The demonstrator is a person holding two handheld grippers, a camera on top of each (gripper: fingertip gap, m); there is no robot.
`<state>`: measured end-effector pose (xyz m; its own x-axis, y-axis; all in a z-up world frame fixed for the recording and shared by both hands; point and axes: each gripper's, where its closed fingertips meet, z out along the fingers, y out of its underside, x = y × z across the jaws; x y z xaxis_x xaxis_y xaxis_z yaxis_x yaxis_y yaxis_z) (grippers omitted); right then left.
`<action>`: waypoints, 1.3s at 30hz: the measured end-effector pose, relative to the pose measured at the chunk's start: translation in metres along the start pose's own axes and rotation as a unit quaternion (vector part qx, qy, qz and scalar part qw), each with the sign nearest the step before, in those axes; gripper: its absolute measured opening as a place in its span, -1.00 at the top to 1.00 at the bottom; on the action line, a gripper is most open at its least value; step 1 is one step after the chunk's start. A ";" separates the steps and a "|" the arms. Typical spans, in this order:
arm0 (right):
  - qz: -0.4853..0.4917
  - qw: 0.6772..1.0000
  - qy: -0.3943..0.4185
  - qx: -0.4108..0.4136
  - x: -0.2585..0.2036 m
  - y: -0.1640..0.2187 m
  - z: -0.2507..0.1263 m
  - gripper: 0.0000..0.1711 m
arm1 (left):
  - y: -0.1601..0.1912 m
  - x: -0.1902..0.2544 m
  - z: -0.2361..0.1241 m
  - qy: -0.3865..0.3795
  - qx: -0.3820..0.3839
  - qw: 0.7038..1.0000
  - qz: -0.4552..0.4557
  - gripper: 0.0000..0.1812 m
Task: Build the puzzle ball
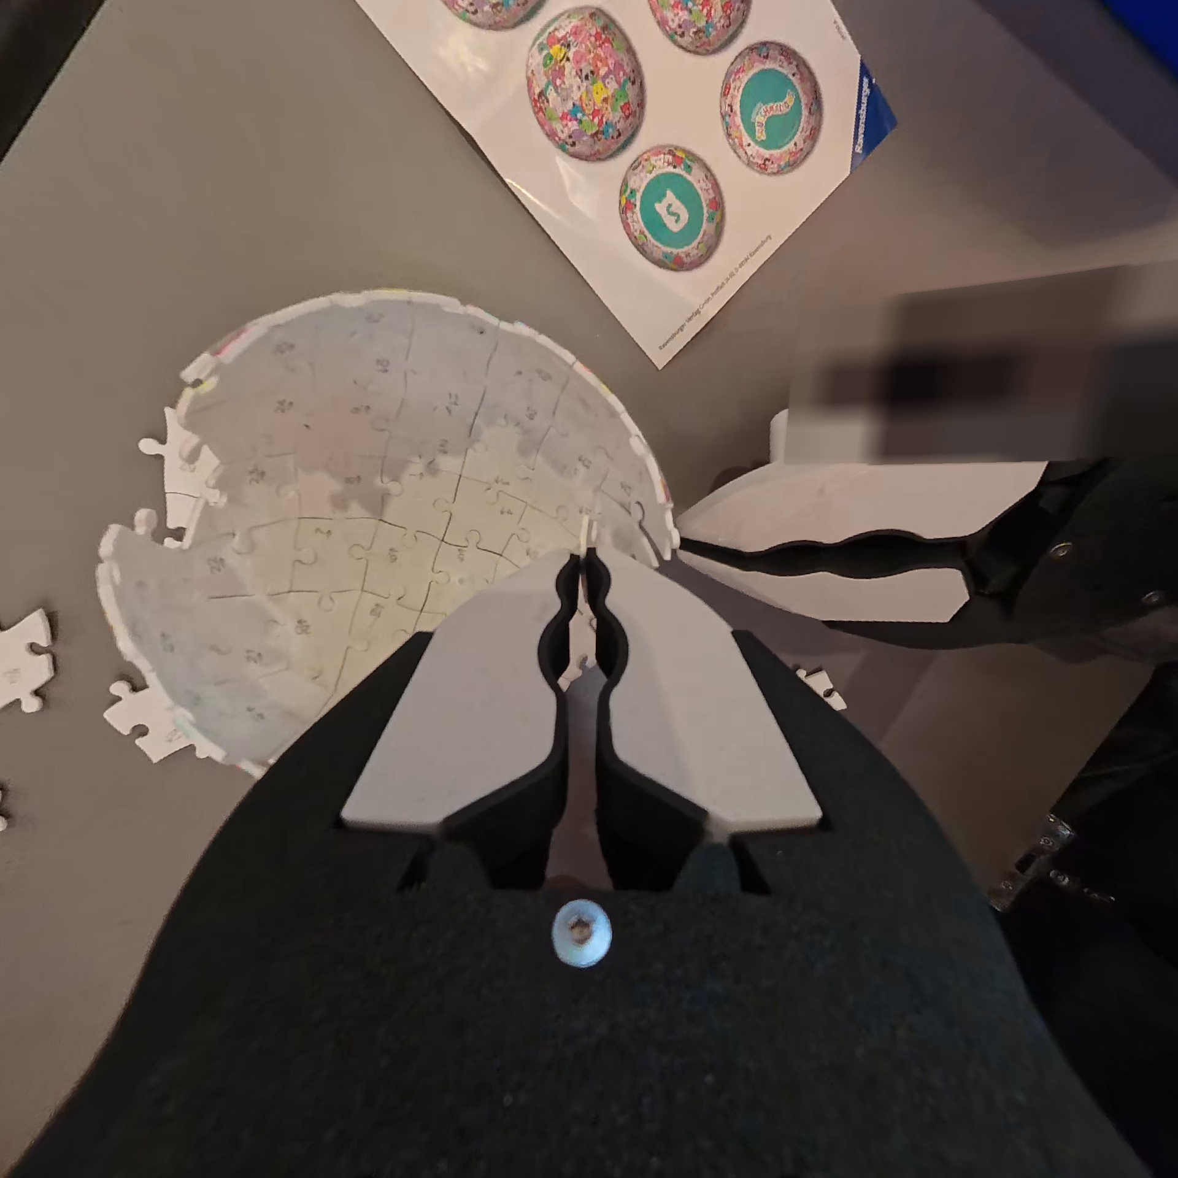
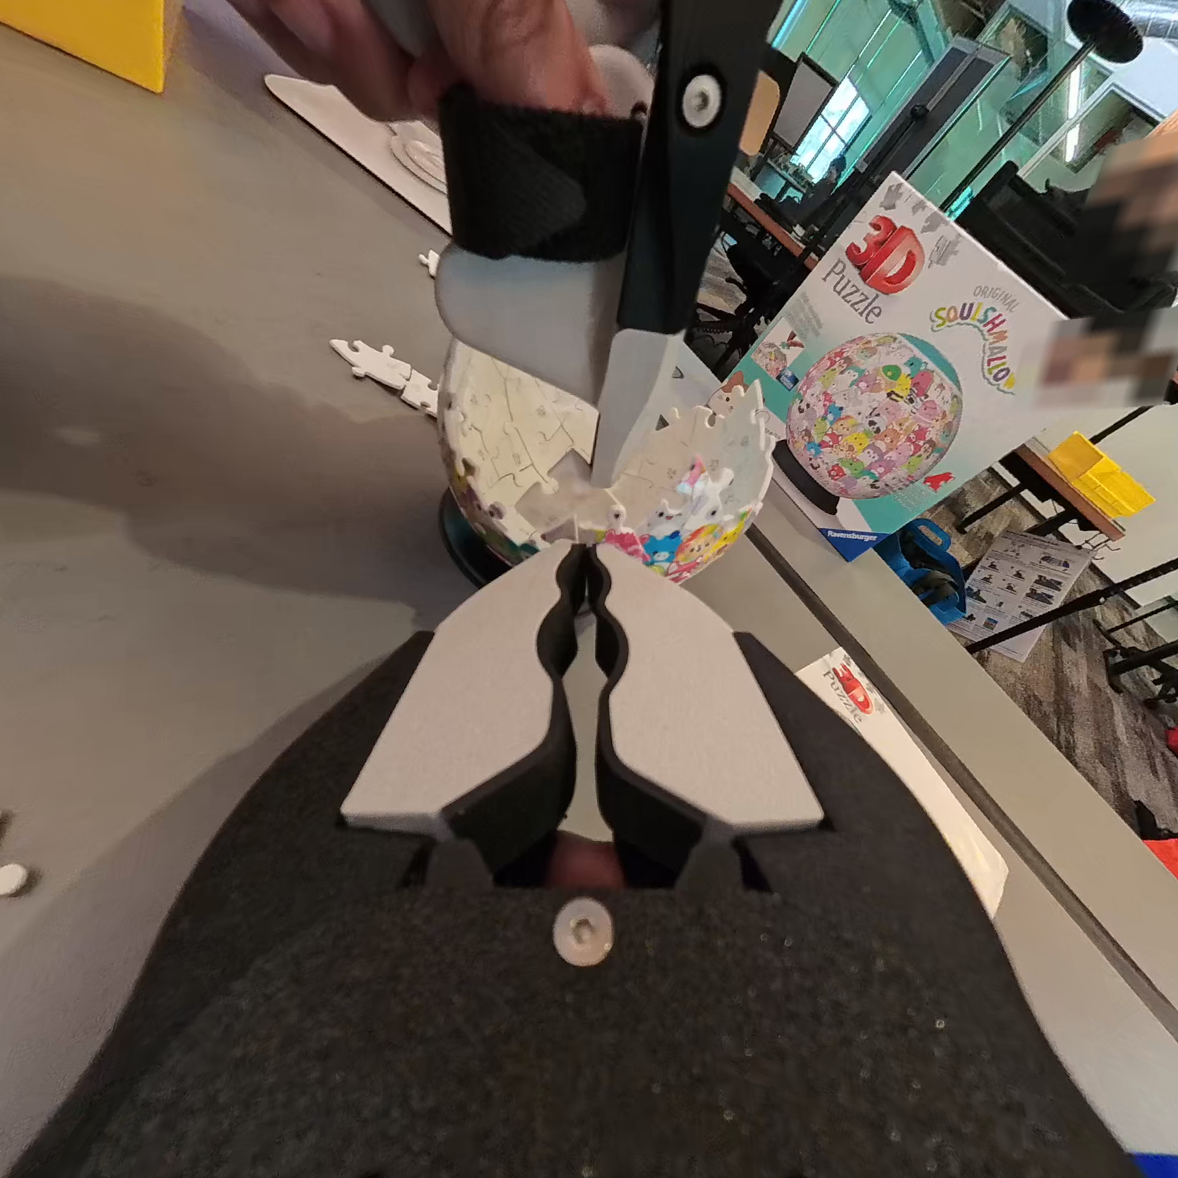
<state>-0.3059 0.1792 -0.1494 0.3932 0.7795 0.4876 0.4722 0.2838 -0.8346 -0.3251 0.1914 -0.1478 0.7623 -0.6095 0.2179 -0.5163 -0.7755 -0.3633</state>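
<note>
The half-built puzzle ball [image 1: 382, 510] stands open like a bowl, white numbered inside up, on a black stand [image 2: 462, 548]; its colourful outside shows in the right wrist view [image 2: 688, 529]. My left gripper [image 1: 583, 561] is shut on a thin white puzzle piece [image 1: 585, 532], held edge-on at the ball's near-right rim. It also reaches down from above in the right wrist view [image 2: 602, 475]. My right gripper [image 2: 585, 554] is shut at the outside of the same rim and seems to pinch the wall. It comes in from the right in the left wrist view [image 1: 681, 542].
Loose white pieces [image 1: 25, 656] [image 1: 146, 720] lie left of the ball, more behind it [image 2: 376, 363]. A printed leaflet [image 1: 669, 127] lies on the grey table [image 1: 191, 223]. The puzzle box [image 2: 892, 382] stands by the table's right edge. A yellow box [image 2: 95, 38] stands far left. My two grippers' fingertips are within a few centimetres of each other.
</note>
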 end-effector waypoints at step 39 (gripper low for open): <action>-0.177 0.983 -0.027 0.033 -0.015 0.006 -0.021 1.00 | 0.150 0.017 0.005 0.110 0.104 0.976 -0.158 0.75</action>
<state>-0.2925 0.1572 -0.1567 0.1694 0.6537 0.7375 0.5189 0.5771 -0.6307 -0.3876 0.0655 -0.2031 0.7571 -0.3833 0.5291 -0.1612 -0.8944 -0.4173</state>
